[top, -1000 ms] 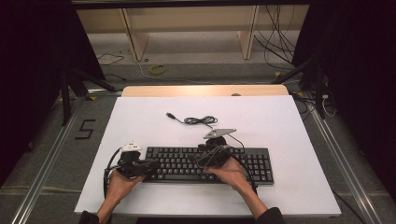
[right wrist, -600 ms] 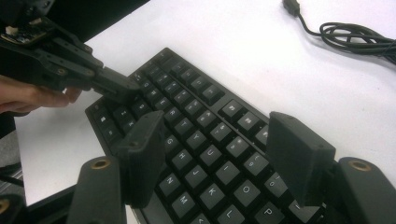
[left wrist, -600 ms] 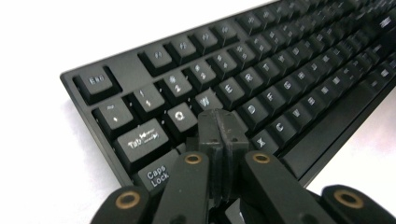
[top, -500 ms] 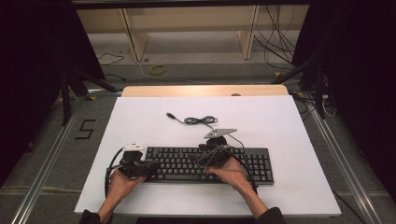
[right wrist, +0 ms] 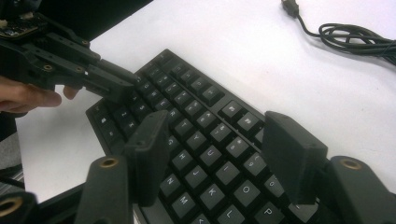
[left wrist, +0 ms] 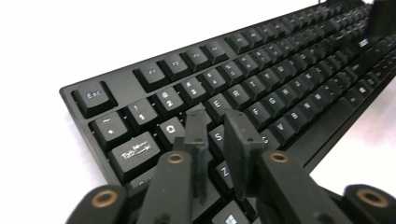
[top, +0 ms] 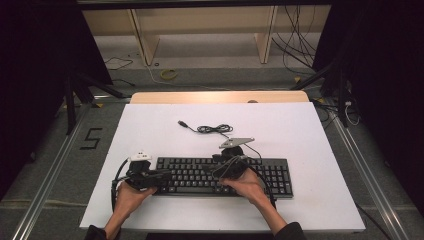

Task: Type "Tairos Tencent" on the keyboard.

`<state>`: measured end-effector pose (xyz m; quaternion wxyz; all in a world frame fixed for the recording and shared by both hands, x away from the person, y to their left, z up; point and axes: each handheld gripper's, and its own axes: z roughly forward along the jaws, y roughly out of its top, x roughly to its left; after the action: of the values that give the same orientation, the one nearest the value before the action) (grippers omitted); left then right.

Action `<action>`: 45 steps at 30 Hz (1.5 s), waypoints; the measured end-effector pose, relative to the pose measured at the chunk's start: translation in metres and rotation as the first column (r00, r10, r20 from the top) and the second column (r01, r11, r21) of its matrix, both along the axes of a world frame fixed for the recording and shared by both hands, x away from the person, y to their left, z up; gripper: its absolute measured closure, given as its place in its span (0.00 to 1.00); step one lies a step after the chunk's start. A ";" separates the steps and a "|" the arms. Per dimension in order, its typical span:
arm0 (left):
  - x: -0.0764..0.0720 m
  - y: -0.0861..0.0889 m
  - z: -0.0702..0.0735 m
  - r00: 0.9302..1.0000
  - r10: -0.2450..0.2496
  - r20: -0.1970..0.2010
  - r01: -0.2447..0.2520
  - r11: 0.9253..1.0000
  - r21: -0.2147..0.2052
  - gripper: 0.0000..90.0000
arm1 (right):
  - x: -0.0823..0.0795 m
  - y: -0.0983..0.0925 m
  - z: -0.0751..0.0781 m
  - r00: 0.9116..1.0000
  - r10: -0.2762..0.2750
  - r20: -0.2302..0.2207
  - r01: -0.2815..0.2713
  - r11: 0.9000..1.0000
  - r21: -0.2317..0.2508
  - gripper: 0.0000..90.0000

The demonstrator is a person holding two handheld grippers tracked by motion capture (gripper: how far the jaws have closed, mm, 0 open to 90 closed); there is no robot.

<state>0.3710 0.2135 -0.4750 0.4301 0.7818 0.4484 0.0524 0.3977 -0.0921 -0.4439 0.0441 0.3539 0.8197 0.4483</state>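
A black keyboard lies across the near part of the white table. My left gripper reaches over its left end from the left. In the left gripper view its jaws hover just above the letter keys near W and S of the keyboard. They have just been opening to a narrow gap, with nothing between them. My right gripper hangs over the keyboard's middle. Its jaws stand wide apart above the keys and have just been closing a little, empty. The left gripper also shows there.
The keyboard's cable lies coiled on the table behind it, ending in a USB plug. A wooden strip runs along the table's far edge. Metal rails flank the table on both sides.
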 end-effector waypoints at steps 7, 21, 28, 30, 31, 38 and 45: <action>-0.003 0.000 0.005 1.000 -0.005 0.024 0.006 0.999 -0.040 0.73 | 0.000 0.000 -0.001 1.000 0.004 0.001 -0.004 1.000 -0.002 0.56; -0.007 -0.001 0.008 0.999 0.006 0.043 -0.001 0.992 -0.123 0.43 | 0.002 0.000 -0.005 1.000 0.017 -0.007 -0.017 1.000 -0.017 0.79; -0.008 0.000 0.008 0.999 0.011 0.046 -0.005 0.991 -0.130 0.40 | 0.003 0.001 -0.008 1.000 0.019 -0.010 -0.020 0.999 -0.025 0.88; -0.008 0.000 0.008 0.999 0.014 0.045 -0.008 0.991 -0.133 0.39 | 0.004 0.001 -0.008 1.000 0.020 -0.010 -0.020 0.999 -0.028 0.90; -0.009 0.000 0.008 0.999 0.016 0.043 -0.009 0.990 -0.139 0.39 | 0.004 0.001 -0.008 1.000 0.020 -0.009 -0.020 0.999 -0.029 0.91; -0.010 0.000 0.008 0.999 0.010 0.052 -0.003 0.990 -0.138 0.38 | 0.004 0.003 -0.011 1.000 0.020 -0.016 -0.021 0.999 -0.048 0.97; -0.011 0.002 0.009 0.998 0.016 0.062 -0.007 0.989 -0.147 0.36 | 0.005 0.003 -0.012 1.000 0.014 -0.015 -0.015 0.998 -0.064 1.00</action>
<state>0.3601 0.2156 -0.4660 0.5000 0.7435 0.4417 0.0464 0.4023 -0.0893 -0.4561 0.0461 0.3498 0.8363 0.4196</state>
